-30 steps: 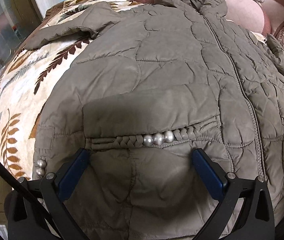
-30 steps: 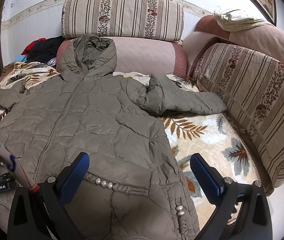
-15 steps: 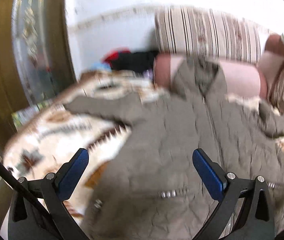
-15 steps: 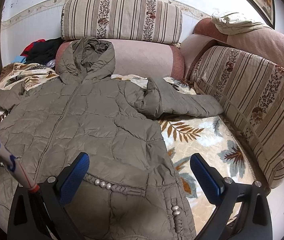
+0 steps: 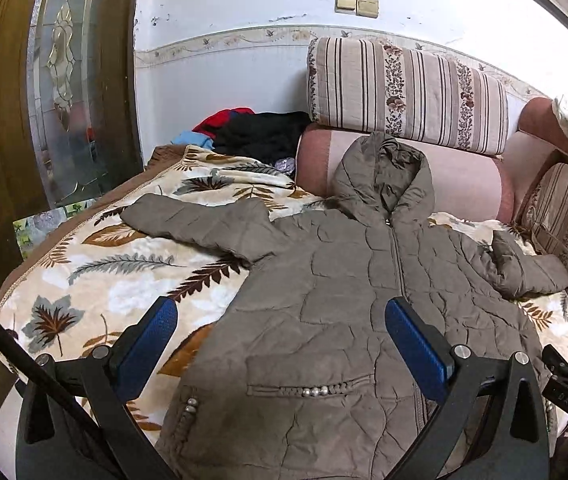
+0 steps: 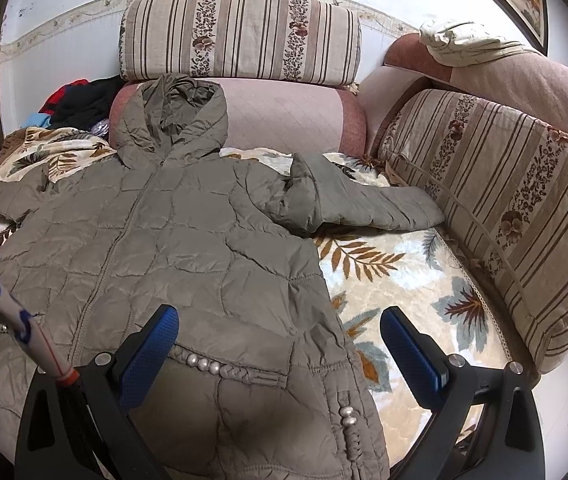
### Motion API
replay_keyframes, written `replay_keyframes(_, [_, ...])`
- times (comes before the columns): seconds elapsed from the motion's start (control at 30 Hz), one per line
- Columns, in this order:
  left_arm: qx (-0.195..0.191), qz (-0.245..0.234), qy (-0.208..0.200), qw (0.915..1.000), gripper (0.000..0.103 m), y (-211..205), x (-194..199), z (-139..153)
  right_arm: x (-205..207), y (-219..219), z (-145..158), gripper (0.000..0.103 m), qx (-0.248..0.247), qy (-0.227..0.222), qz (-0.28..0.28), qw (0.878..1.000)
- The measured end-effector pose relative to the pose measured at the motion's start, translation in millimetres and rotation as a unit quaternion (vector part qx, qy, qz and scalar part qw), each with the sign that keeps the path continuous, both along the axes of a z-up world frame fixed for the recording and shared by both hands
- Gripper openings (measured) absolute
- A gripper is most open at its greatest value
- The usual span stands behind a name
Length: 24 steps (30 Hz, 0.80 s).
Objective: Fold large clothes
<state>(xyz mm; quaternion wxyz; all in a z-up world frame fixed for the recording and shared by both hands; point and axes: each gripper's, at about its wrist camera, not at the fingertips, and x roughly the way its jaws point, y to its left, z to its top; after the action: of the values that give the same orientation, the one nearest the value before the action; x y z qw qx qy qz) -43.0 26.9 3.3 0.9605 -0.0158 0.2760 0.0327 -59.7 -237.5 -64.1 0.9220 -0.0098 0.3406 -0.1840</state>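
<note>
Since a second ago: left gripper (image 5: 280,344) lifted away from the pearl-trimmed pocket (image 5: 311,391), now raised over the near hem, blue-padded jaws spread wide, nothing held. Right gripper (image 6: 278,346) likewise spread and empty, hanging above the near right edge of the olive-grey quilted hooded coat (image 6: 172,248). Coat spread flat, zipped, on the leaf-patterned cream blanket (image 6: 399,280), hood far against the pink bolster (image 6: 284,120), sleeves out left and right.
</note>
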Motion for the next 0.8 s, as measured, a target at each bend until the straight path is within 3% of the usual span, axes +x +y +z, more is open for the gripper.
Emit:
replay_keyframes(0.33, [0.041, -0.011, -0.016, 0.999, 0.103, -14.6, -7.4, 5.1, 2.1, -6.0, -4.8, 0.102, 0.012, 0.013, -0.008, 1.0])
replay_keyframes(0.8, [0.004, -0.006, -0.017, 0.9998, 0.103, -0.8, -7.1, 5.3, 3.4, -13.9, -12.3, 0.102, 0.024, 0.03, -0.017, 0.999])
